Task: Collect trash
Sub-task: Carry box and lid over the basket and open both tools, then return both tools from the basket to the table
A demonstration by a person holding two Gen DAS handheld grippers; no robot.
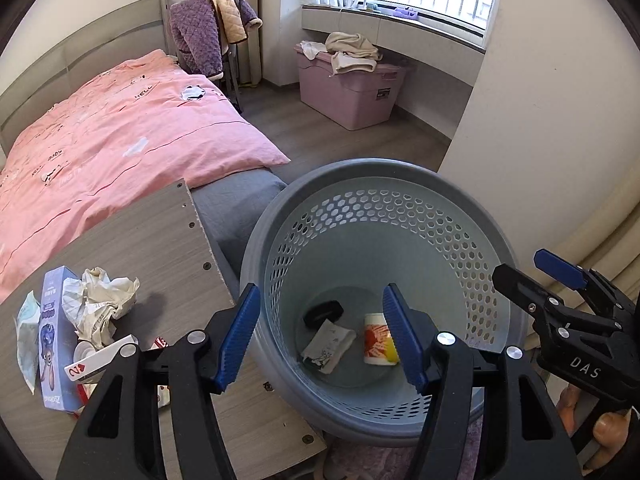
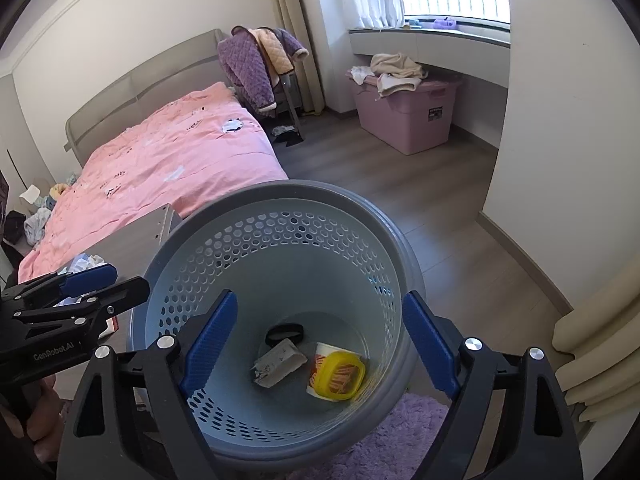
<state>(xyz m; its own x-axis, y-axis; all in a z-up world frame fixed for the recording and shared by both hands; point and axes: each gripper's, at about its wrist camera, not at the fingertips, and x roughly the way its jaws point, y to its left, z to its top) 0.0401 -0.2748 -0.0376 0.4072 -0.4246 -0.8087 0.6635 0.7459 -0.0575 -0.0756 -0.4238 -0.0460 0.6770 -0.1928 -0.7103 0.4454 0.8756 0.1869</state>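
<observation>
Three bits of trash already sit at the bottom of the grey perforated bin (image 2: 276, 240): a yellow-lidded cup (image 2: 336, 372) on its side, a grey crumpled packet (image 2: 278, 364) touching or nearly touching it, and a black ring-shaped item (image 2: 285, 333) just behind. Both grippers hover over the bin mouth w/ nothing between the jaws: left gripper (image 1: 322, 340) spread wide, right gripper (image 2: 318, 348) likewise released. Judging from that, a drop seems just done and the step in hand is the return for more. More trash remains on the wooden table (image 1: 160, 232) beside the bin, on its left: a crumpled paper wad (image 1: 100, 300), a blue carton (image 1: 54, 336) lying flat, a pale wrapper (image 1: 26, 328) at the table edge, a playing card (image 1: 102, 360) showing a red 2, plus smaller bits near it, partly hidden. Next move prob. calls for the left gripper to swing left and down over the table, jaws kept apart, approx. centred on the paper wad since it sits highest and nearest, then close gently; the wad will likely compress, so a deep bite helps. The card lies flat-ish and looks harder to pinch.
</observation>
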